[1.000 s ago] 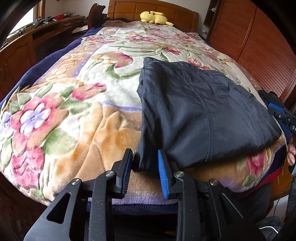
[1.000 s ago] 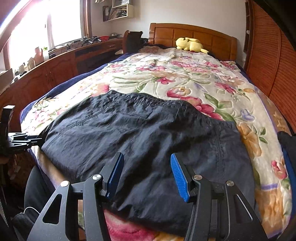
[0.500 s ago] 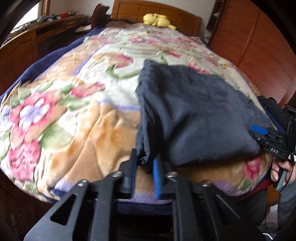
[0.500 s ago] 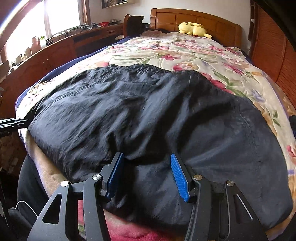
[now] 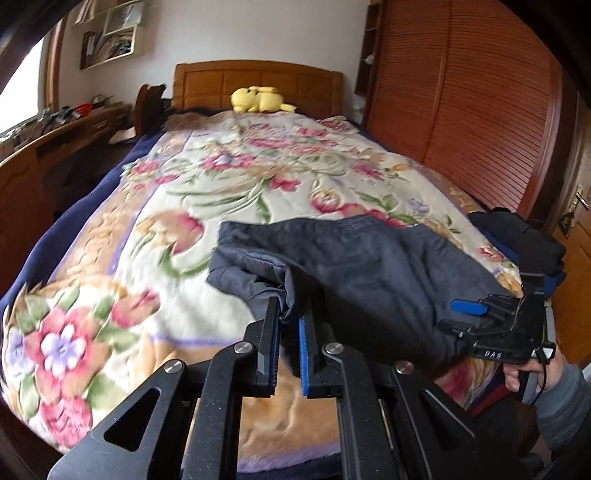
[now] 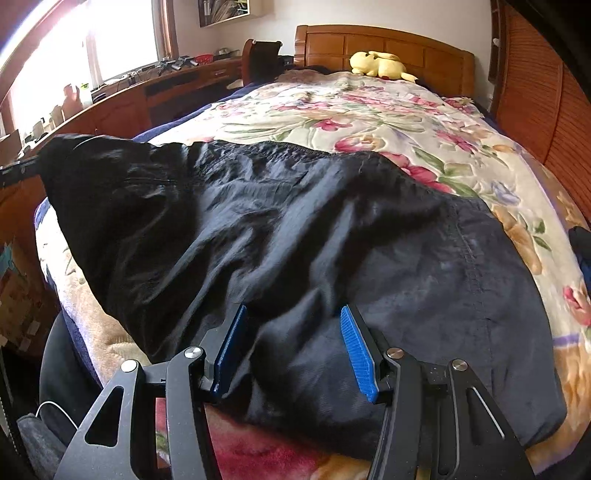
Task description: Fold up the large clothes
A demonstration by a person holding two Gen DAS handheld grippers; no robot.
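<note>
The dark jacket [image 5: 369, 273] lies on the flowery blanket [image 5: 229, 192] near the bed's foot. The left gripper [image 5: 288, 325] pinches its lifted corner tight. The right gripper [image 6: 291, 332] sits wide apart over the cloth. I think the fold is starting; next, the right must close.

Readable text: one item only. Left wrist view, far right edge: the right tongs [image 5: 466, 316], black body held in the person's right hand [image 5: 532, 373], carry a small white marking low on the housing. It reads roughly "DAS" or "DA6"; the last character is unclear.

Wall shelf [image 5: 110, 35] at upper left holds papers or books; nothing on them is legible.

Right wrist view: no lettering, label, brand or number can be read on anything.
</note>
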